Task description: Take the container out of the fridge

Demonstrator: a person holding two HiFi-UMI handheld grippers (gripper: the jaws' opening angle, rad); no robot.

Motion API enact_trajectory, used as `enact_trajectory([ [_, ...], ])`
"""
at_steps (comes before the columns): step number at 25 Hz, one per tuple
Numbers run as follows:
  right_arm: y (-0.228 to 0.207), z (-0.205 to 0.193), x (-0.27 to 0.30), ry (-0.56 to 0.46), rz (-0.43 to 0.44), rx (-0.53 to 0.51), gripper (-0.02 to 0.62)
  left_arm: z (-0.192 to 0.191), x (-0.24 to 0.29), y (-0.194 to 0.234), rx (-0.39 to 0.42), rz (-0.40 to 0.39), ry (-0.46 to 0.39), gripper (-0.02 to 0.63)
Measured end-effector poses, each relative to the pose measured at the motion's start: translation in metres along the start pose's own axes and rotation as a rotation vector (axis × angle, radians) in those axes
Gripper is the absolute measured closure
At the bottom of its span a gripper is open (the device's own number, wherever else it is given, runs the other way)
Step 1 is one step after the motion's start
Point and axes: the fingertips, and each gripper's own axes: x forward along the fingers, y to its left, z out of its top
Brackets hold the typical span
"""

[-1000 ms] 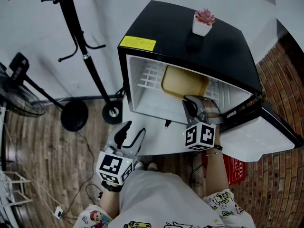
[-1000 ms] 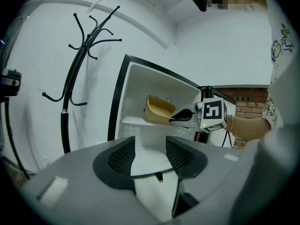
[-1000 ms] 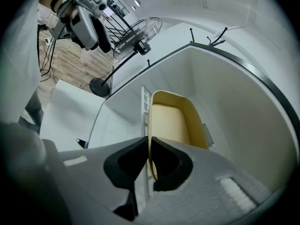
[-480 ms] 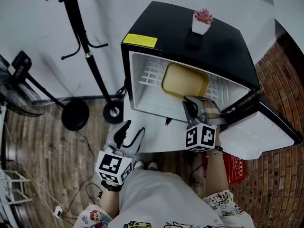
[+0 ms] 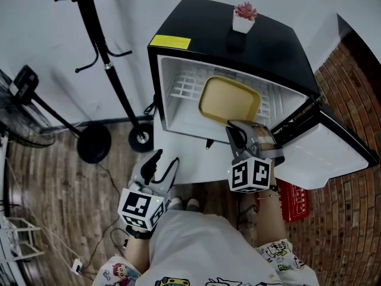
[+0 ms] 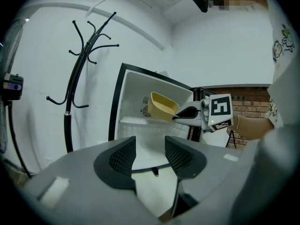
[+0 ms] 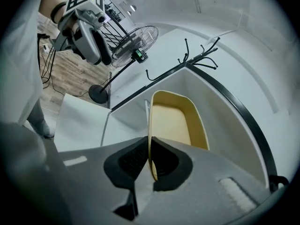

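Note:
A yellow container (image 5: 229,100) lies on the wire shelf inside the open black fridge (image 5: 262,52). My right gripper (image 5: 237,131) is shut on the container's near rim at the fridge opening; in the right gripper view the pads pinch the thin yellow rim (image 7: 151,149) of the container (image 7: 176,118). My left gripper (image 5: 161,162) hangs low at the left, well in front of the fridge, its jaws closing with nothing between them (image 6: 150,153). In the left gripper view the container (image 6: 164,106) juts from the fridge with the right gripper (image 6: 187,112) on it.
The fridge door (image 5: 324,159) stands open to the right. A small potted plant (image 5: 243,18) sits on the fridge top. A black coat stand (image 5: 101,58) and a fan (image 5: 18,94) stand to the left. A red object (image 5: 294,198) lies on the floor at the right.
The head view has shifted so more of the container shows inside the fridge. The right gripper keeps its hold on the rim. The left gripper stays in place.

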Motion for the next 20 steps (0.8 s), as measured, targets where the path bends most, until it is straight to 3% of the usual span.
enact_trajectory([
  [10, 0.016, 0.002, -0.027, -0.019, 0.016, 0.087, 0.580, -0.001, -0.005, -0.012, 0.016, -0.032, 0.010, 0.430],
  [20, 0.036, 0.002, -0.044, -0.066, 0.057, 0.295, 0.580, -0.006, -0.003, -0.018, 0.016, -0.055, 0.022, 0.463],
])
